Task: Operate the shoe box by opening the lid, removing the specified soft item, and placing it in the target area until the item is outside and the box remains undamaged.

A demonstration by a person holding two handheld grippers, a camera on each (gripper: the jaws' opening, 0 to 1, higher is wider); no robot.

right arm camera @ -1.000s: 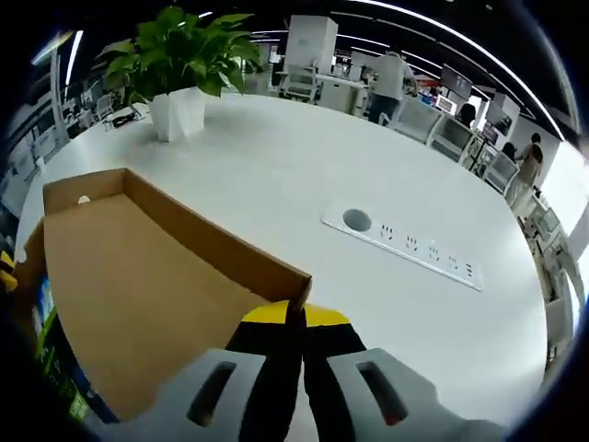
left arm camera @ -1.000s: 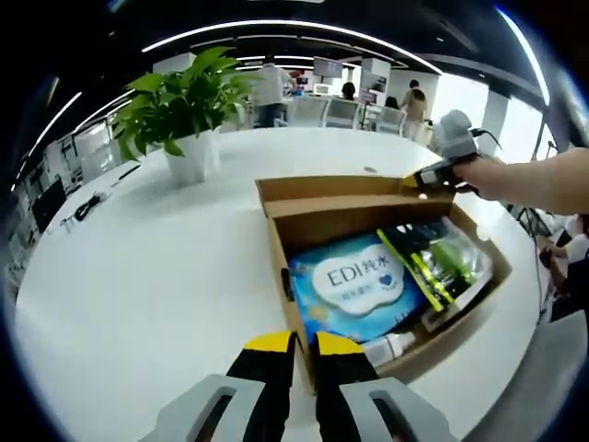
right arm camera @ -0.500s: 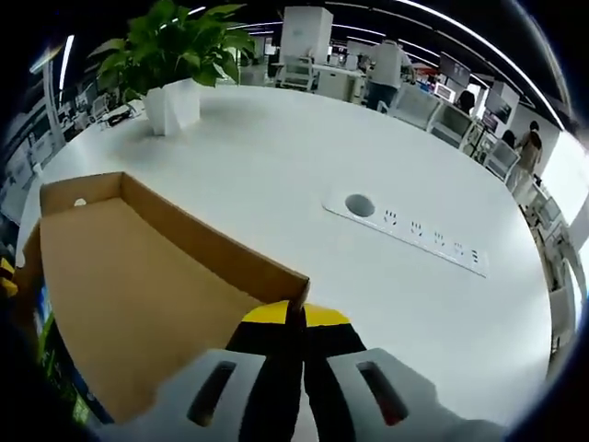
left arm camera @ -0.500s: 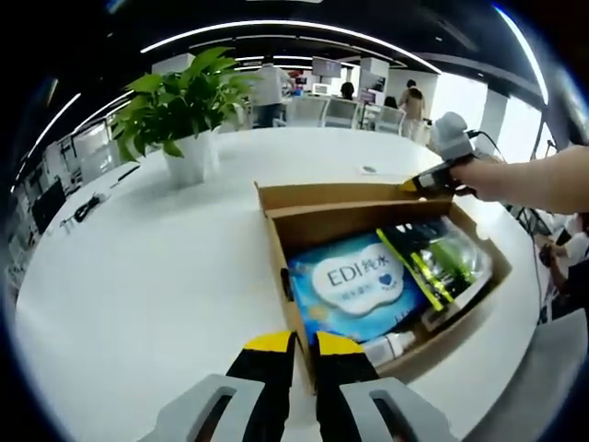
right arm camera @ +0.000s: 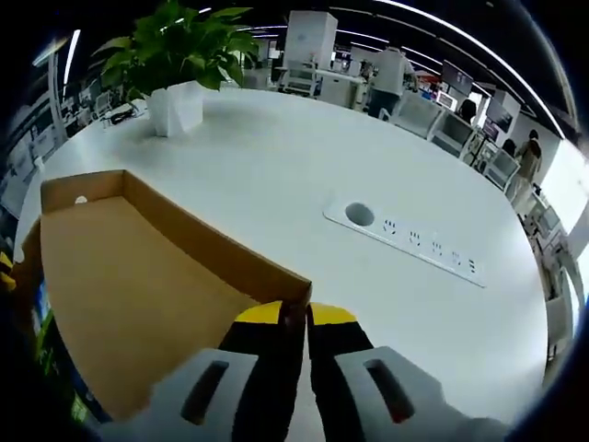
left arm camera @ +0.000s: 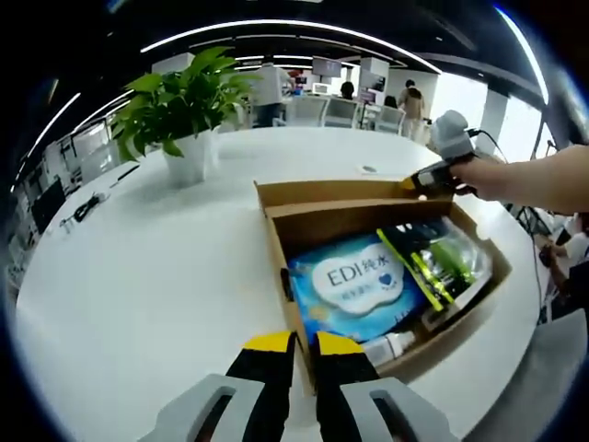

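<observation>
The cardboard shoe box (left arm camera: 277, 250) stands open on the white table (left arm camera: 138, 276). Inside lie a blue soft pack marked EDI (left arm camera: 354, 281), a green-and-black pack (left arm camera: 442, 262) and a small bottle (left arm camera: 391, 347). My left gripper (left arm camera: 304, 348) is shut on the box's near wall, which passes between its yellow tips. The lid (left arm camera: 331, 191) is folded back behind the box. At the lid's far right corner is my right gripper (left arm camera: 419, 181), held by a person's hand (left arm camera: 488, 177). In the right gripper view the brown lid (right arm camera: 120, 276) spreads to the left, and my right gripper (right arm camera: 294, 318) pinches its rim.
A potted plant (left arm camera: 184, 101) stands at the back left of the round table, also seen as the plant (right arm camera: 179, 46) beyond the lid. A white power strip (right arm camera: 409, 241) is set into the tabletop to the right of the lid. Office desks and people are far behind.
The lid rose slightly, then came back to about where it was. The right gripper's yellow tips now sit a little further apart around the lid's rim. The left gripper stayed put.
</observation>
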